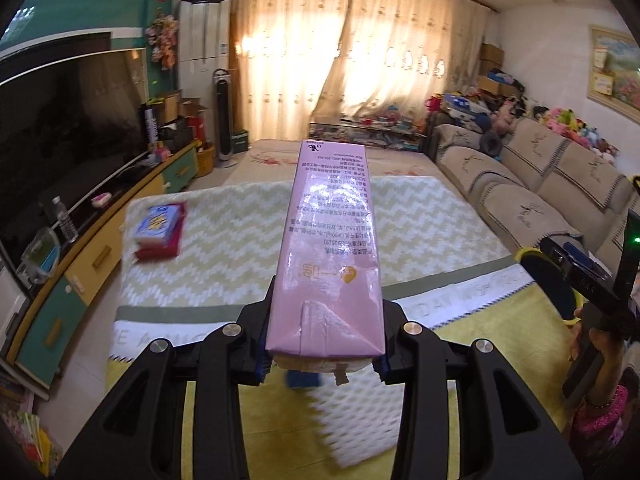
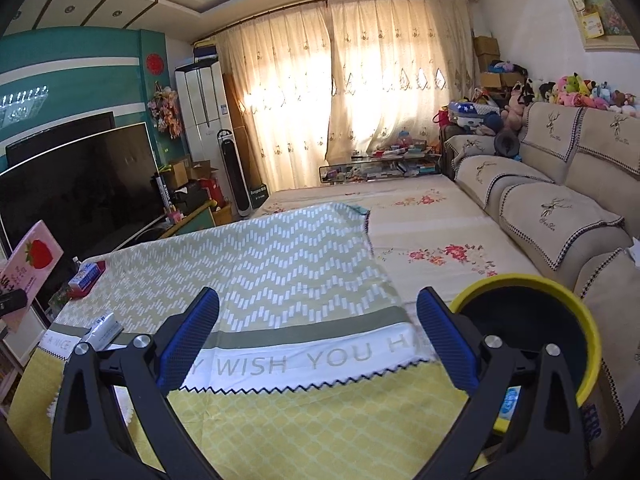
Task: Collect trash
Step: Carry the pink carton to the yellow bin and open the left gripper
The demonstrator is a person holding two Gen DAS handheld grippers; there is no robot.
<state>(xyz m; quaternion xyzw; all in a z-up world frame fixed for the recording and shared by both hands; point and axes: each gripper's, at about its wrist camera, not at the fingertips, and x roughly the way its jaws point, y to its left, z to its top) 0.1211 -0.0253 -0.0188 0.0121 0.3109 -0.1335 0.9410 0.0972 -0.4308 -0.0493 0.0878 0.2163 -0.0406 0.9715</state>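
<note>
One claw (image 1: 324, 344) gripping carton (image 1: 332, 248), bin (image 2: 560, 284) beside

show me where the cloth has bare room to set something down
The middle of the zigzag cloth, from the "WISH YOU" band back to the floral sheet, is bare. The left edge is crowded: blue and red cartons, white carton.

Blue pack (image 1: 159, 227) blurred, maybe tissues; bin (image 2: 560, 328) partly hidden.

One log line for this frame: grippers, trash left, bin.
left gripper: shut on pink carton | right gripper: open, empty | on cloth: blue pack, white carton | yellow bin: right
</note>
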